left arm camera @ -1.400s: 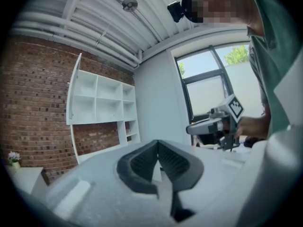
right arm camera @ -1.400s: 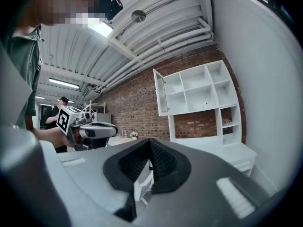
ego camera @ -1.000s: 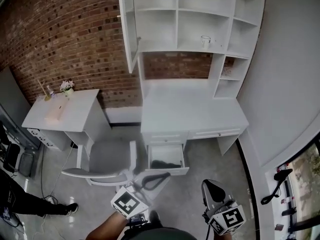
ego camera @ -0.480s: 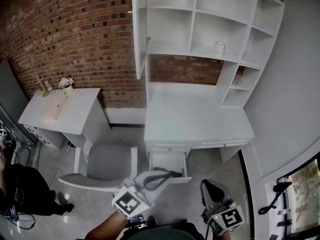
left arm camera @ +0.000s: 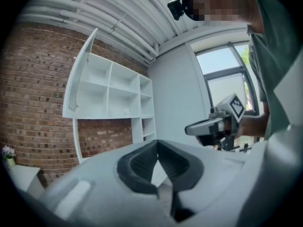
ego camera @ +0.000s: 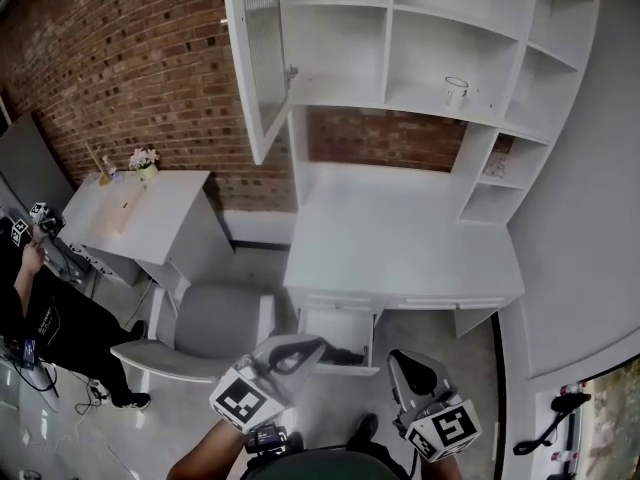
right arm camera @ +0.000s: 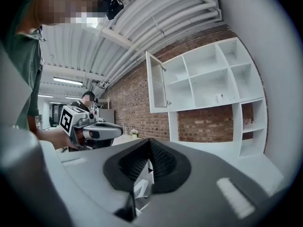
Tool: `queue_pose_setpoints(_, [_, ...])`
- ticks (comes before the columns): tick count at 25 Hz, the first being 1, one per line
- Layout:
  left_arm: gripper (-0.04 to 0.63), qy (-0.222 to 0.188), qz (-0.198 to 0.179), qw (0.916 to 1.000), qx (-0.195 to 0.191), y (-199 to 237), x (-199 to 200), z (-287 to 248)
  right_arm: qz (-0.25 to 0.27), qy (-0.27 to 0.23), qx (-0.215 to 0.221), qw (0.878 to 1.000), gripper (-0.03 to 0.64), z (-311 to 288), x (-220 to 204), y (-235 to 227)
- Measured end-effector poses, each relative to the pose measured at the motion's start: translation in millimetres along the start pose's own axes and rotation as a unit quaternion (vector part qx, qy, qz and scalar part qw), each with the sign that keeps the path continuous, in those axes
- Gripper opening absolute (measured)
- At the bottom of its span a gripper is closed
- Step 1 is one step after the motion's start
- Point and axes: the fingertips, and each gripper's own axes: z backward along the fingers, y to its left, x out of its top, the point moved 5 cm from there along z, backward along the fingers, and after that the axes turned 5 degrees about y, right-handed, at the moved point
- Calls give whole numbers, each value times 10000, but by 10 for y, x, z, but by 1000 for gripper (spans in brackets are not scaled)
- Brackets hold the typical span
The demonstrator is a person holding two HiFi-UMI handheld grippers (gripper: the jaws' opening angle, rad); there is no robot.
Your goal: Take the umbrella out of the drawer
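A white desk [ego camera: 400,238] has its left drawer [ego camera: 340,330] pulled open. A dark umbrella [ego camera: 348,354] lies at the drawer's front, partly hidden behind my left gripper. My left gripper [ego camera: 312,345] is shut and empty, its tip just in front of the drawer's left corner. My right gripper [ego camera: 398,361] is shut and empty too, to the right of the drawer. In the left gripper view the left gripper [left arm camera: 157,144] shows dark pads pressed together, with the right gripper [left arm camera: 208,126] alongside. The right gripper [right arm camera: 149,144] is closed likewise, with the left gripper [right arm camera: 100,130] beside it.
A grey chair [ego camera: 212,323] stands left of the drawer. Above the desk a shelf unit [ego camera: 440,48] has its door [ego camera: 255,58] swung open and a glass [ego camera: 457,90] on a shelf. A side table [ego camera: 140,208] with flowers and a person [ego camera: 40,313] are at the left.
The desk and open drawer have come closer and both shut grippers have advanced toward the drawer. The person at the left has come further into view.
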Motion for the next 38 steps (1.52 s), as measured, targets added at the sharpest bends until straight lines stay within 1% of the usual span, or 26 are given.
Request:
queue_pose_setpoints(5, [3, 137, 35, 9993, 346, -8, 68, -580, 41, -17, 407, 9992, 6, -52, 0, -615])
queue_pose_setpoints(8, [3, 209, 16, 9984, 525, -24, 114, -839, 63, -33, 621, 9980, 6, -73, 16, -910])
queue_pose_setpoints(13, [3, 284, 31, 9964, 793, 18, 143, -1085, 87, -15, 853, 9963, 6, -165, 10, -1235])
queue_pose_setpoints(17, [3, 346, 63, 9958, 848, 130, 113, -1212, 15, 30, 918, 9958, 6, -308, -22, -1387])
queue_pose_setpoints(22, [3, 353, 92, 9962, 796, 453, 17, -1340, -20, 121, 919, 9957, 6, -643, -52, -1490])
queue_pose_setpoints(26, [3, 294, 250, 9974, 610, 773, -97, -1450, -16, 244, 749, 9969, 6, -926, -40, -1536])
queue_pose_setpoints(33, [3, 122, 369, 9988, 283, 1440, -248, -1518, -5, 361, 430, 9984, 6, -1531, 57, -1503])
queue_pose_setpoints(38, [3, 92, 355, 9993, 112, 1775, -378, -1545, -47, 414, 334, 9986, 6, -1903, 35, -1445])
